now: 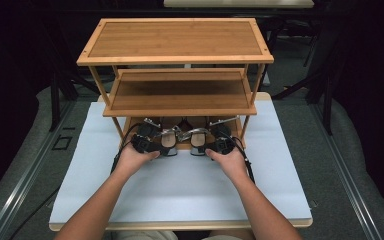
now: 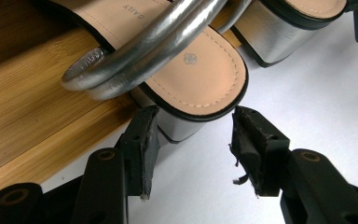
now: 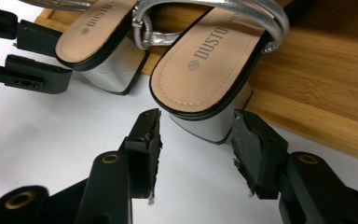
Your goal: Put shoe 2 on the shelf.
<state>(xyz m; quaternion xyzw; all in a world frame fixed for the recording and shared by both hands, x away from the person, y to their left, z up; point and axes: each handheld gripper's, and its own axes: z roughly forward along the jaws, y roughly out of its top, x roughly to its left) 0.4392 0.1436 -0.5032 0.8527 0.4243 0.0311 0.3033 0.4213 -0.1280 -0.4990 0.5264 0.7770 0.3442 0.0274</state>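
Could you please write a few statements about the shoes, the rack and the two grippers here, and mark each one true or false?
1. The two sandals sit on the top shelf of the wooden rack. False: they are at the rack's bottom level, heels sticking out over the white table surface.
2. The left gripper has its jaws on either side of a sandal heel. True.
3. The right gripper is clamped shut with nothing between its jaws. False: its jaws stand apart around the heel of the other sandal.
4. The sandals have silver straps and beige insoles. True.
5. The middle shelf holds a pair of boots. False: it is bare.
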